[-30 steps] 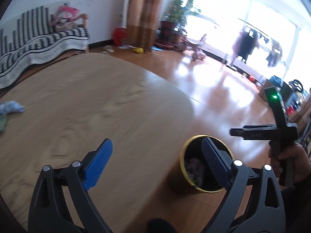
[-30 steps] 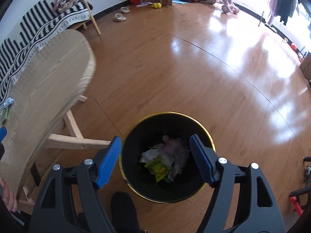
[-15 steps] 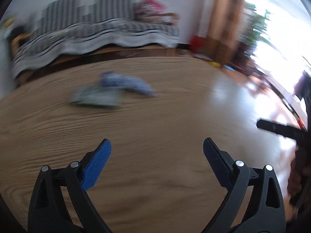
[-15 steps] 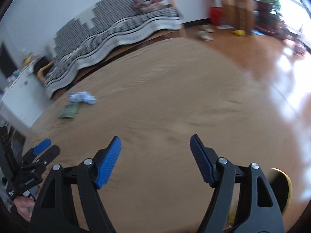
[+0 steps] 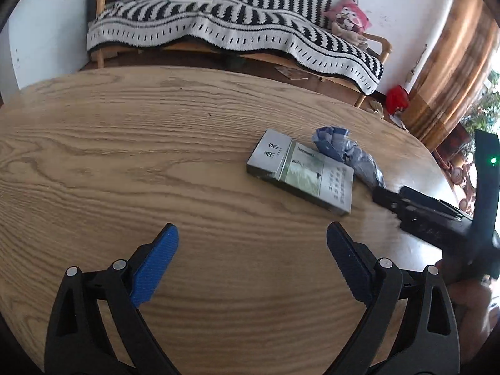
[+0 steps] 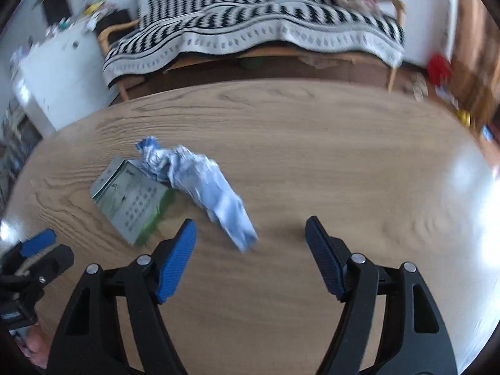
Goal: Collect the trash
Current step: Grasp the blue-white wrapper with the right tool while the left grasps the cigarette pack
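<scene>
A flat grey-green carton [image 5: 301, 173] lies on the wooden table [image 5: 125, 162], with a crumpled blue-white wrapper [image 5: 350, 153] touching its far right side. My left gripper [image 5: 251, 250] is open and empty, just short of the carton. In the right wrist view the wrapper [image 6: 200, 184] lies ahead and slightly left of my open, empty right gripper [image 6: 251, 242], its near end between the fingertips' line. The carton [image 6: 131, 200] is to the left. The right gripper also shows in the left wrist view [image 5: 418, 209], and the left gripper's tip [image 6: 37, 243] in the right wrist view.
A sofa with a black-and-white striped throw [image 5: 225, 31] stands behind the table. A white cabinet [image 6: 59, 75] is at the back left, a brown curtain [image 5: 453, 72] and a red object [image 5: 397, 98] on the floor at the right.
Both grippers have swung from the black bin on the floor back over the table and now face the carton and wrapper. Both stay open and empty.
</scene>
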Motion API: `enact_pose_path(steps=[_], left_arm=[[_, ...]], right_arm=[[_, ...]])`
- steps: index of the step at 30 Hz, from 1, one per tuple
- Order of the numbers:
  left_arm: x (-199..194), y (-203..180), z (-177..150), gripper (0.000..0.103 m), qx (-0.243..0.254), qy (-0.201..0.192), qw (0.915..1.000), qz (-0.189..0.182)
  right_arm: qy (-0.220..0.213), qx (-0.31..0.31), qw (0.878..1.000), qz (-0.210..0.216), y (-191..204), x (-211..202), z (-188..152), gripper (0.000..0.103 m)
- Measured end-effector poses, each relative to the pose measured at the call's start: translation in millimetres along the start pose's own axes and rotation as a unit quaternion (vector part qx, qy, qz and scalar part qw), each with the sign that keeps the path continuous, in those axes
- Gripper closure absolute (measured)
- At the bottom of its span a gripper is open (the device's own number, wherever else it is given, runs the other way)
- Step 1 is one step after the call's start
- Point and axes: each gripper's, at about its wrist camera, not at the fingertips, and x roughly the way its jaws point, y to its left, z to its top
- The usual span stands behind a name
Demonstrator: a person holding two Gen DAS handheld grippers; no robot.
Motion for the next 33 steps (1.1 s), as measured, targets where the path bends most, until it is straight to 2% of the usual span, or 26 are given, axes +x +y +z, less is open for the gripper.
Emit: enact_pose_path(steps=[3,4,5,7,9,13,17,20,23,27,32,33], left_arm=[[10,-6,10,0.010,-0.027,0.008,0.9995,-0.012],[12,-10,12,0.010,-0.030,0.010,0.9994,-0.013],[15,-12,13,0.010,-0.032,0.011,0.9993,-0.012],[19,-20,17,0.010,-0.040,0.014,0.9991,-0.008],[22,-25,20,0.009,-0.052,0.017,0.9985,0.006],[33,-35,27,0.008,-0.079,0.022,0.9962,0.031],[43,-39,41,0.008,-0.142,0.021,0.9885,0.048],[51,-46,49,0.008,-0.168,0.023,0.9833,0.065],[61,-60,54,0.007,-0.165,0.026,0.9816,0.093],[68,-69,55,0.007,-0.171,0.018,0.9746,0.143],[71,-81,47,0.008,-0.122,0.016,0.9766,0.176],[70,-84,45,0.015,-0.108,0.014,0.9770,0.183]], right_arm=[[-0.005,-0.027,1.000,0.012,11,6,6,0.042],[-0.008,-0.034,0.999,0.013,12,7,7,0.055],[-0.010,-0.038,0.999,0.013,14,6,6,0.078],[-0.008,-0.026,0.999,0.020,12,2,2,0.080],[-0.008,-0.011,1.000,0.007,3,-7,-9,0.080],[-0.021,0.035,0.999,0.008,-24,-41,-39,0.080],[-0.023,0.070,0.997,0.015,-41,-76,-73,0.080],[-0.018,0.072,0.997,0.023,-39,-96,-96,0.080],[-0.018,0.071,0.997,0.026,-37,-114,-114,0.080],[-0.009,0.081,0.996,0.021,-41,-125,-136,0.080],[-0.011,0.096,0.995,0.015,-51,-139,-150,0.080],[-0.015,0.100,0.995,0.014,-52,-144,-152,0.080]])
